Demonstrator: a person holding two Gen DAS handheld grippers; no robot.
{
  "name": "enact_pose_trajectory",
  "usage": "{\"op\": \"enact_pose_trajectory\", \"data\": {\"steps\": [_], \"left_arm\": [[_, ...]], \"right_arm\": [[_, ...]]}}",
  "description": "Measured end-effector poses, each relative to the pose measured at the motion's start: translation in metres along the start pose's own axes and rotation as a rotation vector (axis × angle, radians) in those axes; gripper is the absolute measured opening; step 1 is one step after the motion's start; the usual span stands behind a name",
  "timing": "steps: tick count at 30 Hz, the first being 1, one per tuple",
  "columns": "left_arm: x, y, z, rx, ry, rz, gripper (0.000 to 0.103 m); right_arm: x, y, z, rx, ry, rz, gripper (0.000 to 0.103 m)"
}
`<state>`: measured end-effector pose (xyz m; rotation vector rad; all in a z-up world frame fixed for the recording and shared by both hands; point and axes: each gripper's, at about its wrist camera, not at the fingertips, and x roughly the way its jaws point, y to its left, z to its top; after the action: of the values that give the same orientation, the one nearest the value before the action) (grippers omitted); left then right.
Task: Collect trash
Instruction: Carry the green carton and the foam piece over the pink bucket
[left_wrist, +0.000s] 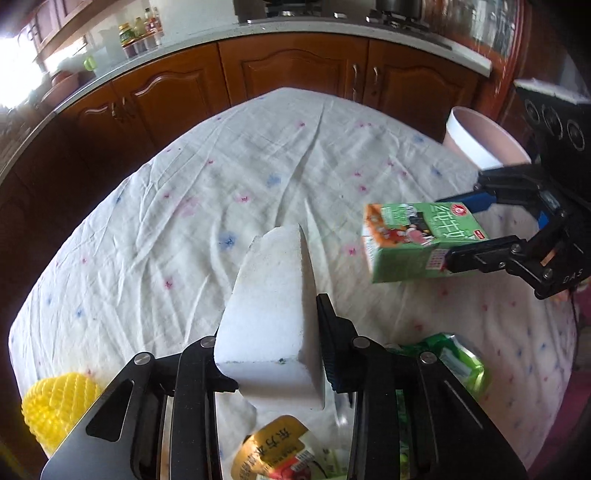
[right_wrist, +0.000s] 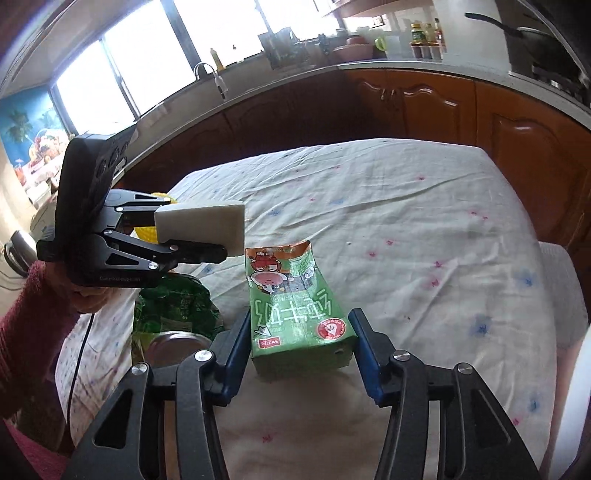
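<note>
My left gripper (left_wrist: 273, 332) is shut on a white foam block (left_wrist: 269, 295), held above the table with the block pointing forward. A green milk carton (left_wrist: 417, 240) hangs over the right side of the table, gripped at its base by my right gripper (left_wrist: 467, 221). In the right wrist view the carton (right_wrist: 299, 306) sits between the blue pads of the right gripper (right_wrist: 300, 317). Up to the left there, the left gripper (right_wrist: 207, 229) holds the foam block (right_wrist: 203, 221). A pink bin (left_wrist: 476, 136) stands beyond the table's far right edge.
The table is covered by a white flowered cloth (left_wrist: 258, 166). On it near me lie a yellow foam net (left_wrist: 55, 406), an orange-yellow pouch (left_wrist: 273, 454) and a crumpled green bag (right_wrist: 173, 310) with a silver can (right_wrist: 173, 347). Wooden kitchen cabinets (left_wrist: 295, 70) run behind the table.
</note>
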<state>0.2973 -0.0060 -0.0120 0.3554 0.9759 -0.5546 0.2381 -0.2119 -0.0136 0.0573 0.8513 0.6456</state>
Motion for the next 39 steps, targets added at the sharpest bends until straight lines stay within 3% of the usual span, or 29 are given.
{"op": "enact_pose_trajectory", "data": {"steps": [6,11,15,23,39], "left_arm": [[-0.036,-0.005,0.003,-0.126,-0.097,-0.017,0.029],[-0.066,-0.030,0.006,-0.216,-0.187,-0.083,0.029],[-0.071,-0.058,0.006,-0.275,-0.220,-0.112,0.029],[-0.064,-0.107,0.002,-0.383,-0.244,-0.092,0.029],[-0.050,-0.188,0.035,-0.307,-0.245,-0.088,0.029]], "right_arm": [[-0.040,-0.021,-0.015,0.138,-0.085,-0.022,0.052],[-0.071,-0.034,-0.034,0.224,-0.147,-0.043,0.052],[-0.091,-0.044,-0.051,0.281,-0.179,-0.065,0.052],[-0.135,-0.065,-0.079,0.373,-0.260,-0.116,0.052],[-0.185,-0.097,-0.105,0.450,-0.341,-0.219,0.052]]}}
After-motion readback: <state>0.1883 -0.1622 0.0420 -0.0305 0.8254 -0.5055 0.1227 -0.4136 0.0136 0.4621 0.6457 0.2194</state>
